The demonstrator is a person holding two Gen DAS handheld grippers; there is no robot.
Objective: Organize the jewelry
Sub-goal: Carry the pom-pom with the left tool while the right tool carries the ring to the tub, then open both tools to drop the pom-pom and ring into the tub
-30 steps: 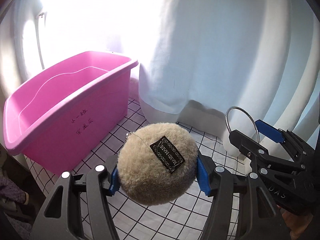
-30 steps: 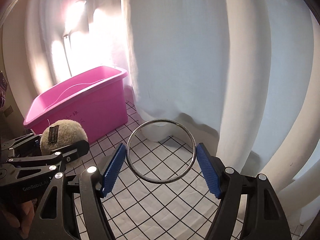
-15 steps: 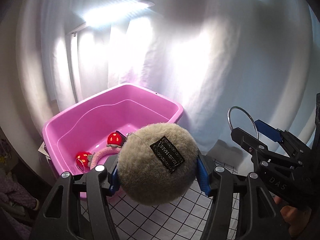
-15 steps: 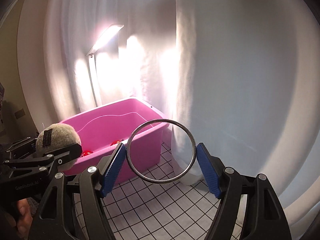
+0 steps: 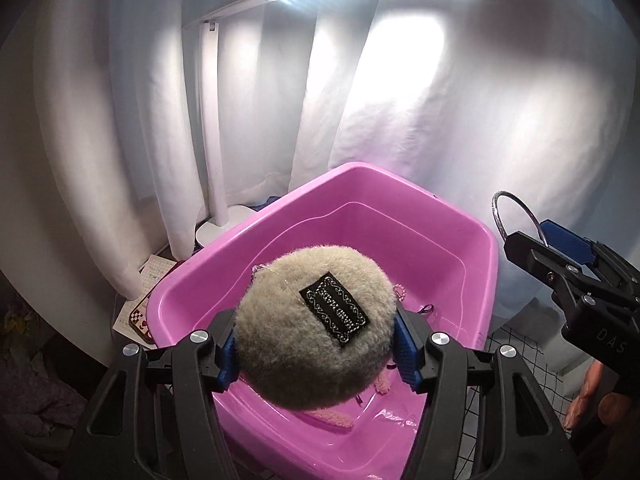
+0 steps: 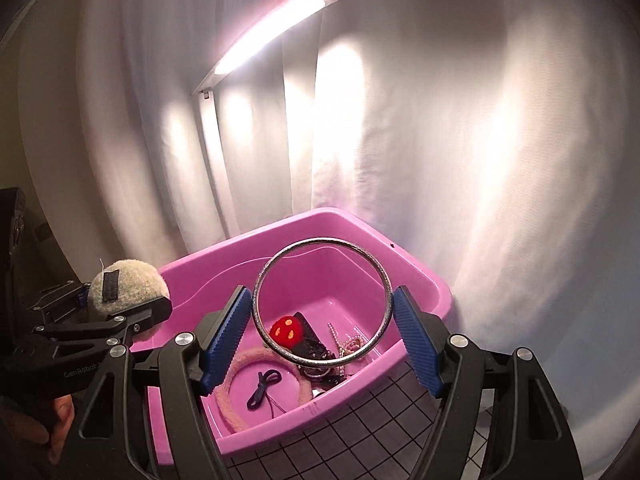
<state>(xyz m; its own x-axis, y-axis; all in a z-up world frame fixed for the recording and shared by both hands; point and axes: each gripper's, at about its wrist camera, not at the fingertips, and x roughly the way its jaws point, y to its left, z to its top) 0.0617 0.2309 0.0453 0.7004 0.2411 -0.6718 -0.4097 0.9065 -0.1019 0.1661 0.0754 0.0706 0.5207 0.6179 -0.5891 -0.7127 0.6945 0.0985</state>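
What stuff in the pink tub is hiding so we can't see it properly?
- Left wrist view: the fuzzy ball in the left tongs covers most of the tub floor.
- Right wrist view: the bangle and right tongs partly hide the dark items under the red ball.
- Label writing: too small to read.

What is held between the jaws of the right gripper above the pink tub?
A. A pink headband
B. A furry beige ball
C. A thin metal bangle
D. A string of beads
C: in the right wrist view the right gripper has its blue pads on either side of a metal bangle, held upright over the pink tub.
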